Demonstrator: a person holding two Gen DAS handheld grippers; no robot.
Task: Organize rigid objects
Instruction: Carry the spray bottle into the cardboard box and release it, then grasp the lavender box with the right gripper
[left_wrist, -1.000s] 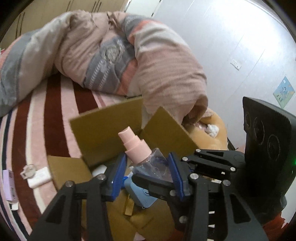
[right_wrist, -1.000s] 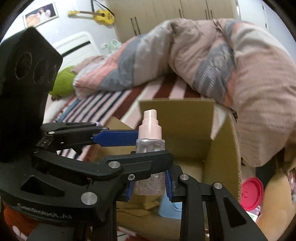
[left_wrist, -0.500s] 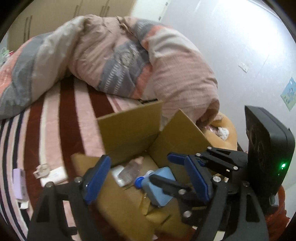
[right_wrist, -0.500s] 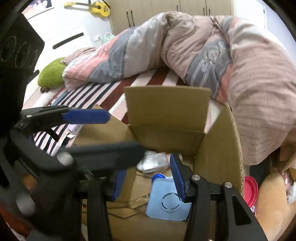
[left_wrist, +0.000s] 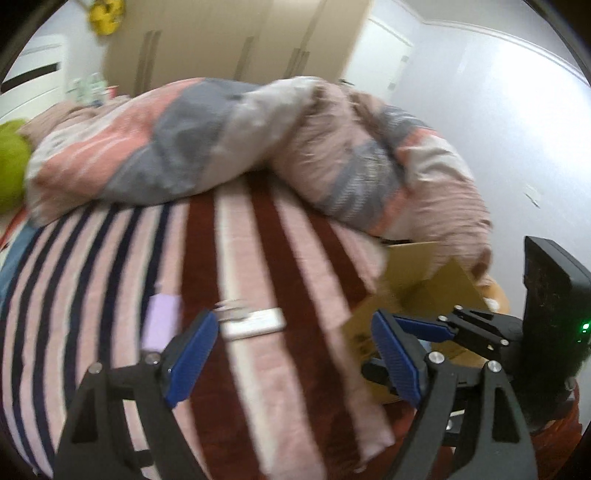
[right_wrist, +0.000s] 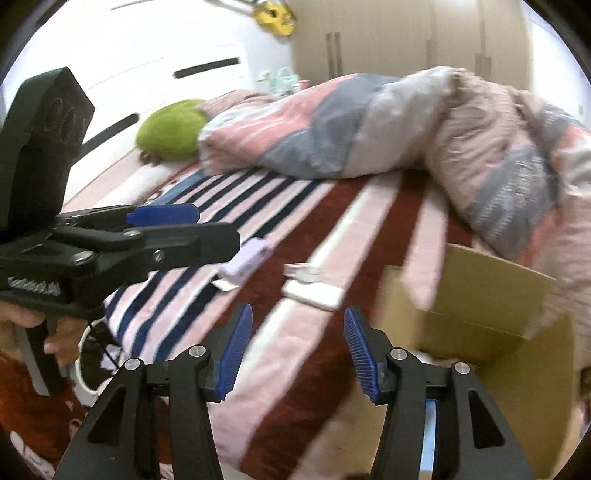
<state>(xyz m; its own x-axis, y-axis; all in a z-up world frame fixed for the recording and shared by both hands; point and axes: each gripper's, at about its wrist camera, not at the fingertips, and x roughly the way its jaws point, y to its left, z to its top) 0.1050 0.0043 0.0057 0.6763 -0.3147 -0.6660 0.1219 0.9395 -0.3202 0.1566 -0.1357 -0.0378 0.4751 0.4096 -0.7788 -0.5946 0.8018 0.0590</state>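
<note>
Blue-padded, both grippers — left (left_wrist: 288, 356), right (right_wrist: 297, 350) — gape wide and empty above the striped blanket (right_wrist: 325, 236). Right of them sits the box (right_wrist: 491, 332); beyond, a white case (right_wrist: 314, 293), then a lilac one (right_wrist: 243, 264) — duvet (right_wrist: 406, 122) farthest.

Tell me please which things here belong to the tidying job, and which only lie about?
Job: cardboard box; white flat object; purple object; small white piece; open left gripper; open right gripper.

Lying about: striped blanket; duvet; green cushion.
</note>
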